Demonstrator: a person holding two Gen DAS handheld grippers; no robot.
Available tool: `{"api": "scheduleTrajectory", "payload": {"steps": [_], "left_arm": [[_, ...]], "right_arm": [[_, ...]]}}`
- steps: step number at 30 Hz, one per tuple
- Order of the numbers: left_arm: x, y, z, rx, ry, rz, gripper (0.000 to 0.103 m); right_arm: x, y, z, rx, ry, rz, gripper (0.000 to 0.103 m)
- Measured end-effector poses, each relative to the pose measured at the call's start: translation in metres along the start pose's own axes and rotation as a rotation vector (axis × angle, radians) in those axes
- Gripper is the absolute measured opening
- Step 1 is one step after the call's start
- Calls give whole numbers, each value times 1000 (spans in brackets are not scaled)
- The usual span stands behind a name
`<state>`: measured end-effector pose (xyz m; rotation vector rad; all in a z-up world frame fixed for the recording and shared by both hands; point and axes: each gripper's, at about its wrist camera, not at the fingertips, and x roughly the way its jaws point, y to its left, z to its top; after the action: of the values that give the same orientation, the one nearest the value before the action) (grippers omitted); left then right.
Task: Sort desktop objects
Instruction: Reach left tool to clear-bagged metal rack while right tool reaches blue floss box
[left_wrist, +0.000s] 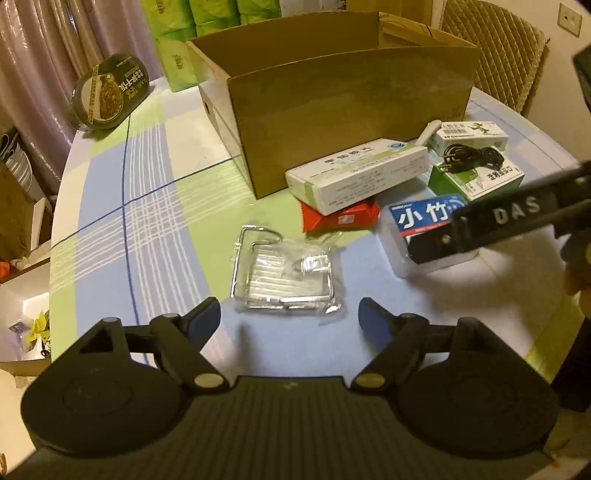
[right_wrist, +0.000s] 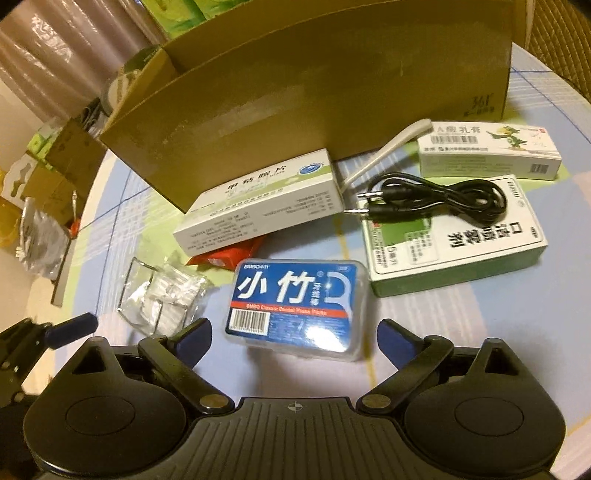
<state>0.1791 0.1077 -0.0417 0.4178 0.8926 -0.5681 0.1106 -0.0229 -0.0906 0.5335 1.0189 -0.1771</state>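
Three cartons (right_wrist: 258, 199) — one floss box (right_wrist: 295, 302)

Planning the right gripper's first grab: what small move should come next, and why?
Probably ease the right gripper forward and down around the floss box: its jaws are open and empty, the box lies directly ahead between the fingertips, unobstructed.

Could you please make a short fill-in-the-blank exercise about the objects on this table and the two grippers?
1. The black audio cable lies on top of the ____ and white box.
2. The long white medicine box rests partly on a ____ packet.
3. The right gripper, jaws open, is lined up with the clear floss pick ____.
4. The left gripper is open in front of the bagged ____ rack.

Missing words: green; red; box; wire
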Motion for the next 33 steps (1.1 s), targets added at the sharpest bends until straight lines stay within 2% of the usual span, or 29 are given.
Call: {"api": "scheduleTrajectory", "payload": {"steps": [6,8,16,21,28,30,33], "left_arm": [[3,5,-2,7,18,8,80],[3,6,-2,3,16,7,80],[6,7,0,0,16,4,83],[8,4,4,9,3,-1,85],[26,1,14,27,24,1,86],[31,1,17,22,28,5,85],[37,1,22,9,34,1,77]], "right_arm": [[7,9,1,-44,-16,-37,96],[7,9,0,-72,-23,-39,88],[-3,-7,-8,-174,-18,9,87],[-16,-22,-15,-296,5,38,87],[-31,-34,-28,-449,25,57,87],[-34,-38,-32,-475,26,64,87],[-38,-44,-35,-490,25,68,87]]}}
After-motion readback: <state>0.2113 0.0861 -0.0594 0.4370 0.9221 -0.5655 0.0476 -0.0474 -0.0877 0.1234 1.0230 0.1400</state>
